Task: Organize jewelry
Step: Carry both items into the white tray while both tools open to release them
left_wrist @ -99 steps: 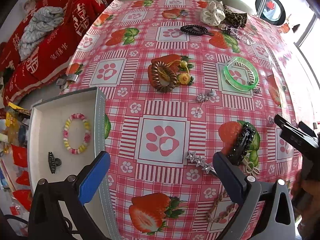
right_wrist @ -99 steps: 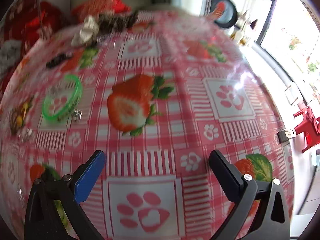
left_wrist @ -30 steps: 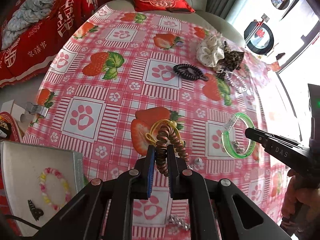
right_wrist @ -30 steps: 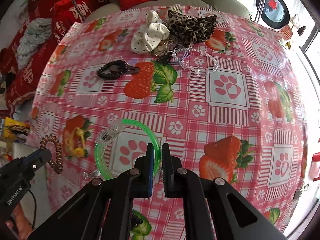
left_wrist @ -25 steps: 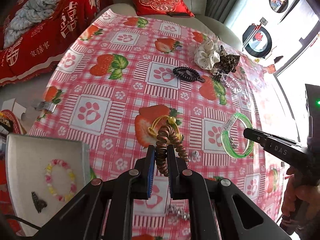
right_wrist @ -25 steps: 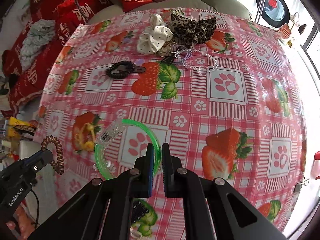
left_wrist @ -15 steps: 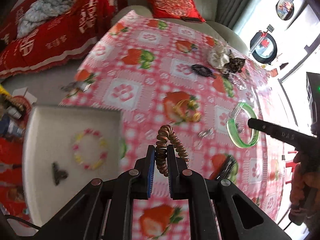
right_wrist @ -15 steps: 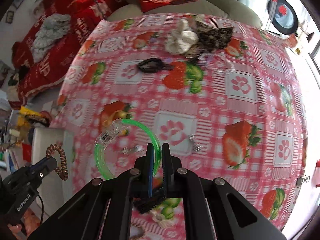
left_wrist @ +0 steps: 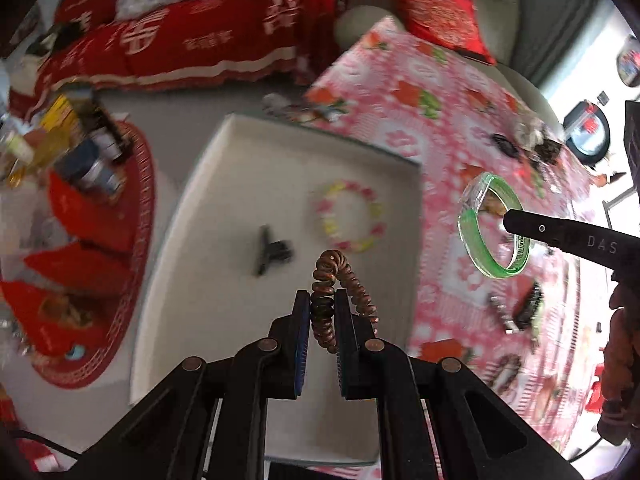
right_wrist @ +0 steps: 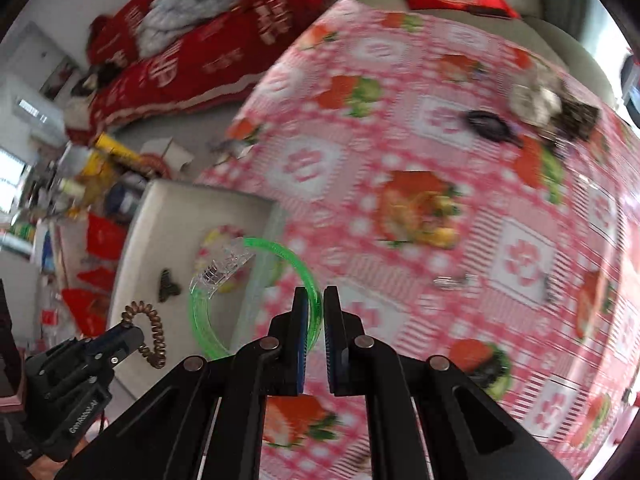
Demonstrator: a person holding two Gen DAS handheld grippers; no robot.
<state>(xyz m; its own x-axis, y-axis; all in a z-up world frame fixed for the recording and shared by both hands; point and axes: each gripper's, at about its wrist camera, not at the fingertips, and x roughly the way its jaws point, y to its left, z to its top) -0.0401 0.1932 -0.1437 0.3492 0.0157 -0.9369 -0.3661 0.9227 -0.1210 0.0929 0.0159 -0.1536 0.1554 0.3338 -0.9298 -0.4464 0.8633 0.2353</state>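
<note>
Left gripper (left_wrist: 322, 312) clamped on brown coil hair tie (left_wrist: 334, 280), held above white tray (left_wrist: 224, 184), likely for drop. Right gripper (right_wrist: 316, 308) pinches green bangle (right_wrist: 256, 280) near tray edge, next in line.

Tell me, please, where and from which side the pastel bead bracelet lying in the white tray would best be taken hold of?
The pastel bead bracelet lies flat in the white tray, so I would come straight down from above. Let the jaws straddle one stretch of the bead ring, one inside the loop and one outside. Its far or right-hand arc seems safest, being farthest from the small black clip.
</note>
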